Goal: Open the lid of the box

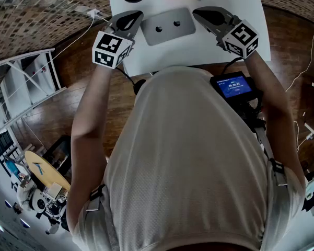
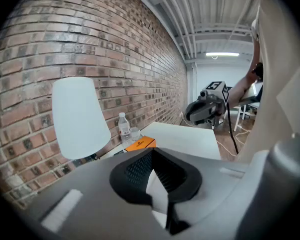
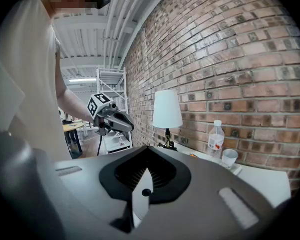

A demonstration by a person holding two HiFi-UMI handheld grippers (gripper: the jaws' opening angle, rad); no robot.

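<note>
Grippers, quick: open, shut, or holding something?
Left gripper: shut, holding nothing.
Right gripper: shut, holding nothing.

Bright and even indoors, lit from above by a ceiling strip light [image 2: 222, 54], glowing white and slightly blown out. Heavy fisheye bending all round: brick wall [image 2: 90, 59] bowed into an arc, black vignette in the corners of both gripper views. Soft blur right up close to the lens there, sharper farther back on the lamp shade [image 3: 167, 109]. From the head view, near-overexposed white table [image 1: 146, 56], dull sheen on the wooden floor [image 1: 47, 124], perhaps from a window, hard to say.
</note>
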